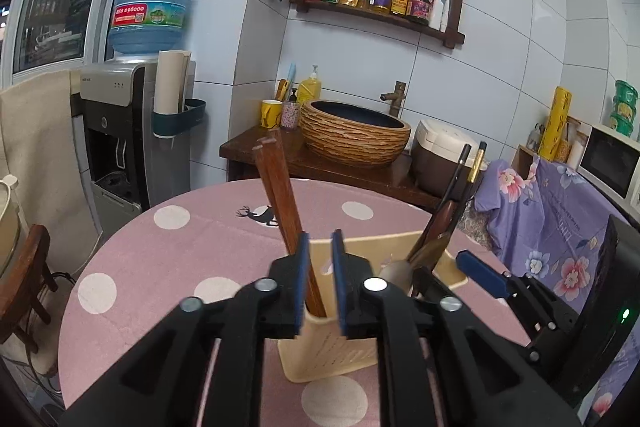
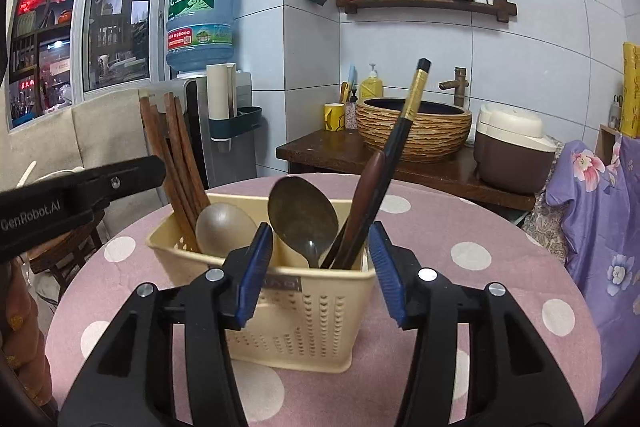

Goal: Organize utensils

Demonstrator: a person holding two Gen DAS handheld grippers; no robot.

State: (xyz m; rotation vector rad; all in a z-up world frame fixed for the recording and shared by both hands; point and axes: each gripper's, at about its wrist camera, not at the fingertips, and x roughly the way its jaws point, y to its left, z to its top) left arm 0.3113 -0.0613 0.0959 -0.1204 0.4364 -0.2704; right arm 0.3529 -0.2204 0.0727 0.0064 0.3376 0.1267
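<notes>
Two brown chopsticks (image 1: 280, 211) rise between the left gripper (image 1: 320, 279), pads slightly apart, not pressing; its body hides most of the cream basket (image 1: 332, 355). From the right wrist, the right gripper (image 2: 320, 271) gapes before the basket (image 2: 304, 323); spoons (image 2: 300, 215) stand at twelve o'clock, black chopsticks (image 2: 404, 123) at one.

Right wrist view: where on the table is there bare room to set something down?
The pink tablecloth is bare to the right of the cream utensil basket, out to the table edge by the purple floral cloth. Behind the basket, a bare strip runs toward the wooden sink stand. The near side is crowded by the right tool; the left tool crowds the basket's left.
</notes>
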